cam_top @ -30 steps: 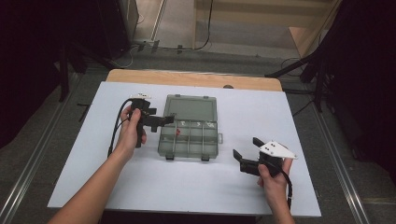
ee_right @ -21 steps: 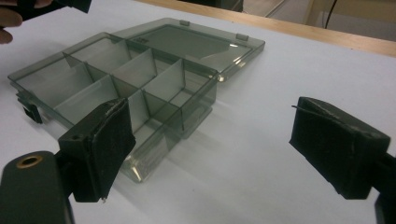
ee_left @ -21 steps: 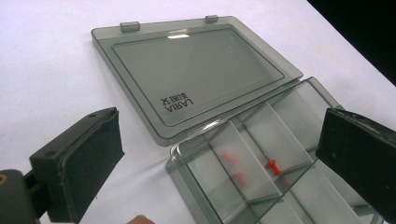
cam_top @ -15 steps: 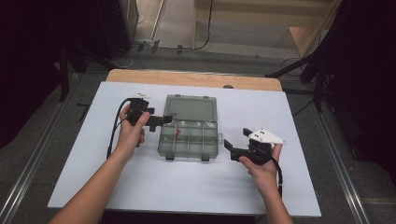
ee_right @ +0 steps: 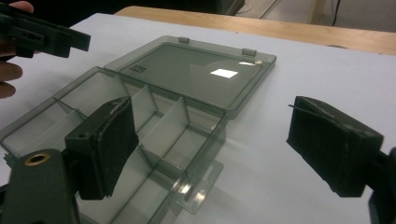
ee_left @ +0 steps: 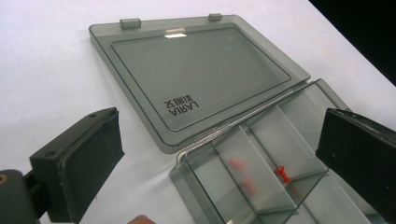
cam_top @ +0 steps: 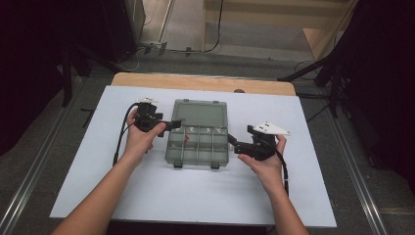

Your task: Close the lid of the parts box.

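Box (cam_top: 198,144): one, clear smoky-grey plastic, lying open near the middle of the table. Lid (cam_top: 200,113) folded flat on the sheet behind the tray, hinged along the tray's far edge; two catch tabs on the lid's far rim, two more on the tray's near edge. Mirrored lettering shows through the lid in the left gripper view (ee_left: 181,103).

Tray: split by clear dividers into a far row and a near row of compartments; exact count of compartments cannot be told.

Contents: small red pieces (ee_left: 281,173) in compartments at the tray's left end, far row. At least two, perhaps three; one looks like a pin, the others are blurred through the plastic. From above they read as a red speck (cam_top: 186,139). The other compartments in view look bare.

Left gripper (cam_top: 172,125): one, in the left hand (cam_top: 141,138), at the box's left edge by the hinge. Jaws wide apart, holding nothing.

Right gripper (cam_top: 232,143): one, in the right hand (cam_top: 266,161), just beside the tray's right edge, near corner. Jaws wide apart, holding nothing; the left pad overlaps the tray's corner in its own view, contact not certain.

Table (cam_top: 303,196): one, white sheet over a wooden top (cam_top: 205,83) that shows along the far edge.

Room: grey floor, metal rails (cam_top: 29,181) at either side, dark curtains, cables (cam_top: 215,29) on the floor beyond.
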The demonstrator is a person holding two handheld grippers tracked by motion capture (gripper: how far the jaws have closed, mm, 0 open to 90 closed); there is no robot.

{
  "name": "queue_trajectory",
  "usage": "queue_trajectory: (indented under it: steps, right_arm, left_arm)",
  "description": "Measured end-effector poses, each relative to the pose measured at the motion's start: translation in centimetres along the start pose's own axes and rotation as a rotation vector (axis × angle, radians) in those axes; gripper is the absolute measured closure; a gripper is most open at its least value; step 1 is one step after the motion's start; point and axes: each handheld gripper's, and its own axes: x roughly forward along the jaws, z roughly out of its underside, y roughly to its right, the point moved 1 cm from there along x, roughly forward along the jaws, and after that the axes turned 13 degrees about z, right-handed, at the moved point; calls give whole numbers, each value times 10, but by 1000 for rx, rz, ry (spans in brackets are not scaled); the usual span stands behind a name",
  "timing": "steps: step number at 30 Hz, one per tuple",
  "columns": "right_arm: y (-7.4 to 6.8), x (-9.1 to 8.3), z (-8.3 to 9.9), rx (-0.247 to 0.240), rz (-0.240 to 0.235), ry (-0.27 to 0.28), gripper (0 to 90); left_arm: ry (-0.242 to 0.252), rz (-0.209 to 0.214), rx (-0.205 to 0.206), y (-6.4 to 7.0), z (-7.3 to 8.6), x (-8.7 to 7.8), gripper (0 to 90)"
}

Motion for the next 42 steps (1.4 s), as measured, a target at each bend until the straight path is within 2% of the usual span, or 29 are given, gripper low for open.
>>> queue_trajectory:
  steps: [4, 7, 10, 17, 20, 22, 24, 27, 30, 31, 32, 35, 37, 42]
  right_arm:
    - [-3, 10, -5, 8, -18, -19, 153]
    - [-3, 17, -9, 15, -19, -36, 129]
    - [-2, 26, -13, 26, -18, -71, 66]
    - [3, 47, -19, 72, -34, -114, 35]
    - [5, 58, -21, 99, -63, -158, 0]
    - [6, 64, -22, 110, -65, -179, 0]
    - [7, 67, -24, 127, -68, -181, 0]
    - [7, 73, -27, 128, -74, -197, 0]
    - [6, 79, -28, 126, -93, -202, 105]
    - [6, 79, -28, 126, -93, -202, 105]
    - [7, 83, -29, 140, -109, -205, 144]
    - [8, 87, -30, 145, -97, -218, 168]
    - [10, 89, -30, 144, -88, -231, 205]
    - [13, 96, -29, 161, -92, -265, 281]
  left_arm:
    - [-4, 28, -29, -1, -2, 4, 0]
    - [-4, 42, -36, -2, -4, 6, 0]
    - [-14, 37, -38, -3, -5, 8, 0]
    - [-15, 56, -65, -9, -7, 13, 0]
    - [-16, 59, -78, -12, -7, 15, 0]
    - [-21, 67, -86, -13, -8, 15, 0]
    - [-27, 67, -77, -13, -10, 16, 0]
    - [-21, 68, -84, -14, -11, 17, 0]
    - [-14, 67, -110, -16, -13, 19, 18]
    - [-14, 67, -110, -16, -13, 19, 63]
    - [-13, 72, -118, -18, -13, 20, 67]
    - [-19, 60, -121, -21, -14, 20, 67]
    - [-21, 53, -119, -23, -14, 20, 144]
    - [-28, 27, -118, -27, -15, 23, 232]
